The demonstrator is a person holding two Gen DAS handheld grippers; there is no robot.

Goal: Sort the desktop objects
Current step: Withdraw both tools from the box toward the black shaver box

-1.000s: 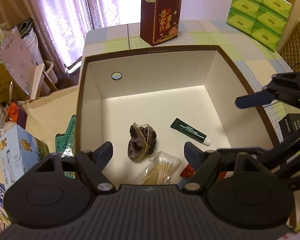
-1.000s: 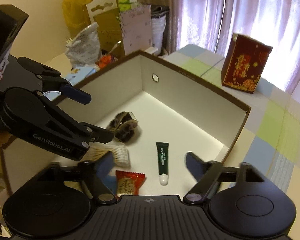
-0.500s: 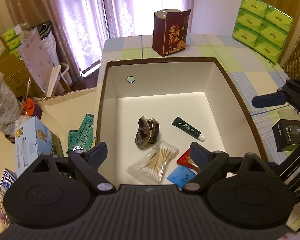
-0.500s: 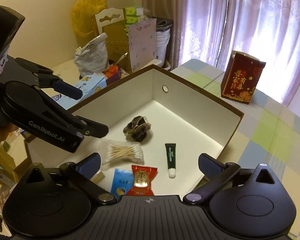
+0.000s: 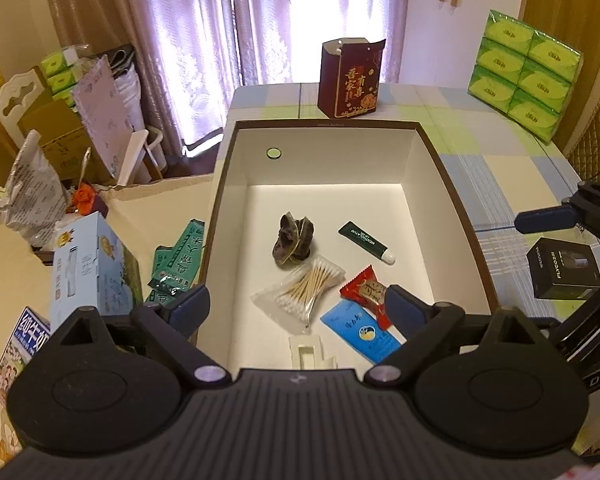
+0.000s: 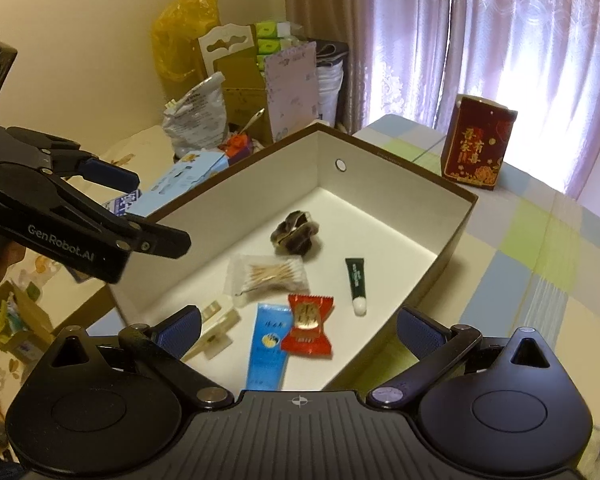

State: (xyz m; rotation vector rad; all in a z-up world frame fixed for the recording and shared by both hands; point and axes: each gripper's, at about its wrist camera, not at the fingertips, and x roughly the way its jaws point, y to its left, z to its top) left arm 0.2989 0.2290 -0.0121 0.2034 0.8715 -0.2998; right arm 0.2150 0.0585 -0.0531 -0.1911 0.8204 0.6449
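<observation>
Box (image 5: 456, 200) sits on the checked tablecloth (image 5: 512, 152), open top, brown rim, white inside; it's the collection bin for the sort. Six items lie on its floor: dark crumpled wrapper (image 5: 293, 242) mid-floor, green tube (image 5: 366, 237) right of it, bag of cotton swabs (image 5: 300, 295) nearer the camera, red candy packet (image 5: 367, 292) overlapping the blue sachet (image 5: 360, 332), and a pale plastic clip (image 6: 216, 334) by the near wall. All lie flat and loose, none stacked upright, which reads as dropped in rather than arranged.

Left gripper (image 5: 298, 308) hangs above the near edge of the box, fingers spread wide, nothing between them. Right gripper (image 6: 298, 326) is likewise over the near right corner, fingers apart and empty. My read: both are raised clear of the walls so they can go for the next object.

Black carton (image 5: 564, 268) rests on the cloth just right of the box, on the right gripper's side, so probably the next candidate. Green packet (image 5: 176, 264) and light-blue carton (image 5: 88, 264) lie on the beige surface off the left wall. Red gift box (image 5: 350, 76) stands upright behind the far wall; tissue packs (image 5: 524, 76) are stacked far right.
</observation>
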